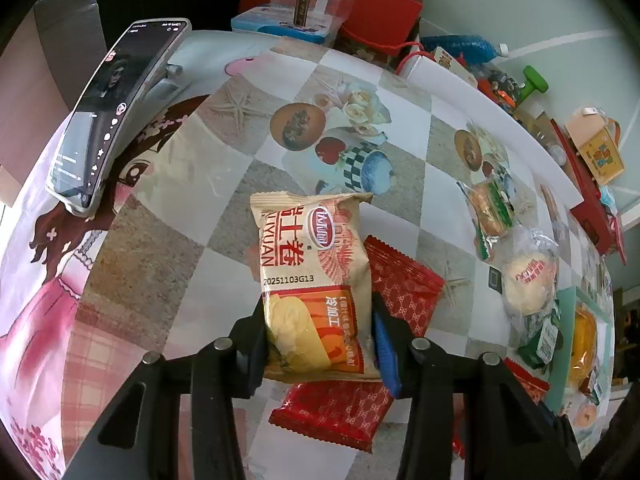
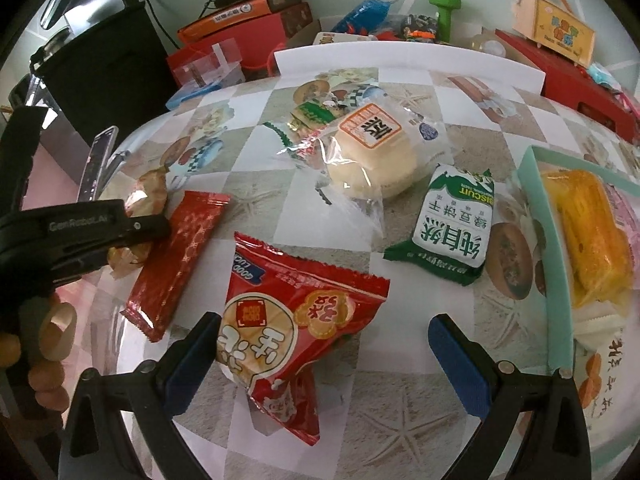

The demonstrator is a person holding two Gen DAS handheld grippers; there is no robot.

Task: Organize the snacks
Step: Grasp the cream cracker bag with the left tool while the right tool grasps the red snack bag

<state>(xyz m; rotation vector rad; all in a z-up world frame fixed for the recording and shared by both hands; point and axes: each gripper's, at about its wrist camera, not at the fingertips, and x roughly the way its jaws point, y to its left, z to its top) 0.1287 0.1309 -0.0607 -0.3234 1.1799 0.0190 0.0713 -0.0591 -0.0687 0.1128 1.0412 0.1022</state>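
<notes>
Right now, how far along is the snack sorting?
Early. Done: only a yellow cake lies in the teal tray. In hand: left gripper is shut on the beige roll packet; right gripper stands open around the red rice-cracker packet. Left on the table: green biscuit pack, round bun, red bar.

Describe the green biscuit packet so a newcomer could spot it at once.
Start at the mint-green tray on the right side of the table. Just to its left lies the green biscuit packet, flat on the patterned tablecloth, with a clear-wrapped round bun beyond it. It is the only green and white wrapper with a mountain picture; nearby packets are red.
</notes>
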